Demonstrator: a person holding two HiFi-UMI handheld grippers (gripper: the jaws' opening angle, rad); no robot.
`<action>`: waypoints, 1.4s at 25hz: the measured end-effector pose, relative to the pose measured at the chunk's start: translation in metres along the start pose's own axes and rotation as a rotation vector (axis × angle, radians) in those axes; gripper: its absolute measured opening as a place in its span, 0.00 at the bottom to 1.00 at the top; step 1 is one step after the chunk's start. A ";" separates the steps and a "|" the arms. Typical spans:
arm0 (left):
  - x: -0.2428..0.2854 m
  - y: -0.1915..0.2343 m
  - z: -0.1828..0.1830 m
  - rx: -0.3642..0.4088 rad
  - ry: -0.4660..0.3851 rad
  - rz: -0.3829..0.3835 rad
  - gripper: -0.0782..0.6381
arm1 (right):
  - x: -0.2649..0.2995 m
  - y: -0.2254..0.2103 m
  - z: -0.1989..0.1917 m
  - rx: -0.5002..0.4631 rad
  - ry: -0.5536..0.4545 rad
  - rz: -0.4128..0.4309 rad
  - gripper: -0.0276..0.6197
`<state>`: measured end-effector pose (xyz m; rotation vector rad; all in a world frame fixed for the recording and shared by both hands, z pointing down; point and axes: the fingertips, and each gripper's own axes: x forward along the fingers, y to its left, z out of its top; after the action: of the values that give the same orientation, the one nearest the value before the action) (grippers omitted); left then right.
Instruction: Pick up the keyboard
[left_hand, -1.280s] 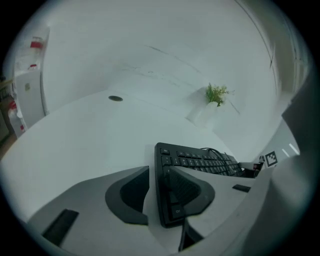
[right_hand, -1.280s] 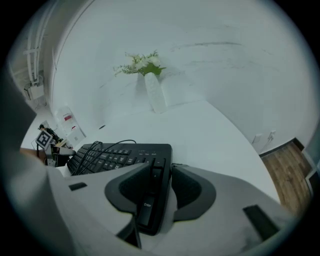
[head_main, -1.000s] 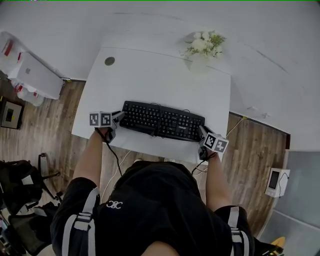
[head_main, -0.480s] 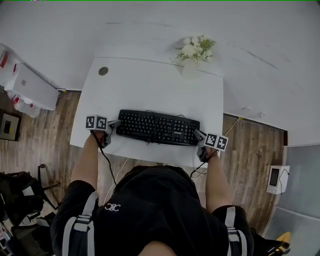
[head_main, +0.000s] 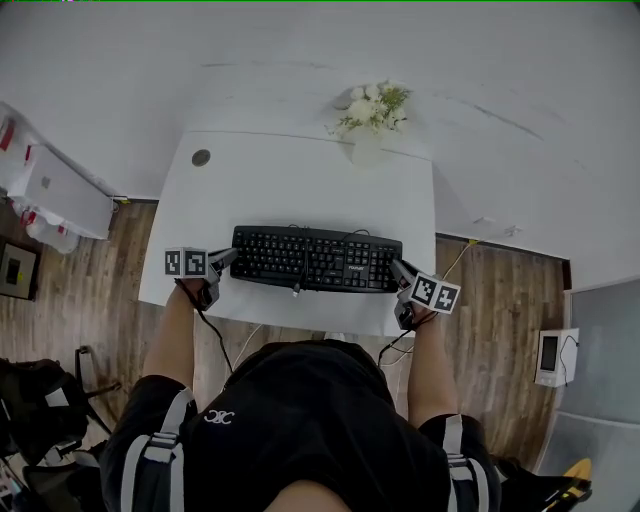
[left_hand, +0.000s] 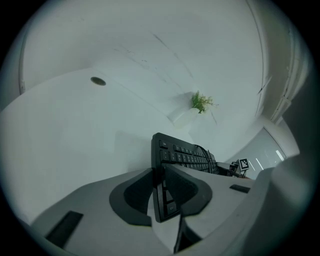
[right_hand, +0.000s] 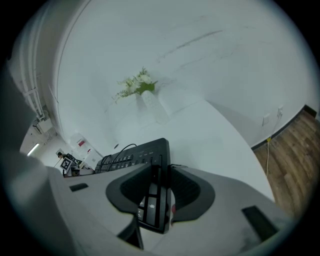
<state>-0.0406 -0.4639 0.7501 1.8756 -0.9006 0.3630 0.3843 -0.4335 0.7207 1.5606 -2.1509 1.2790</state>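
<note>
The keyboard (head_main: 315, 258) hangs lengthways over the near half of the table (head_main: 300, 185), gripped at both ends. At the table's left side, the left gripper (head_main: 225, 258) has its jaws closed most of the way, the pads pinching the keyboard's left end edge-on. Towards the table's right side, the right gripper (head_main: 399, 269) clamps the other end, its jaws set a bit wider. A vase of flowers (head_main: 368, 118) stands at the table's far edge.
</note>
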 end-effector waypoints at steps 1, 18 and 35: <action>-0.004 -0.007 0.006 0.015 -0.023 -0.009 0.24 | -0.006 0.005 0.009 -0.018 -0.027 0.006 0.24; -0.119 -0.166 0.158 0.369 -0.506 -0.159 0.23 | -0.144 0.123 0.196 -0.317 -0.576 0.150 0.23; -0.211 -0.262 0.219 0.608 -0.805 -0.207 0.23 | -0.223 0.184 0.258 -0.433 -0.861 0.231 0.23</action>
<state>-0.0248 -0.5022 0.3509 2.7291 -1.1770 -0.3249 0.4051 -0.4559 0.3348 1.8900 -2.8858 0.0770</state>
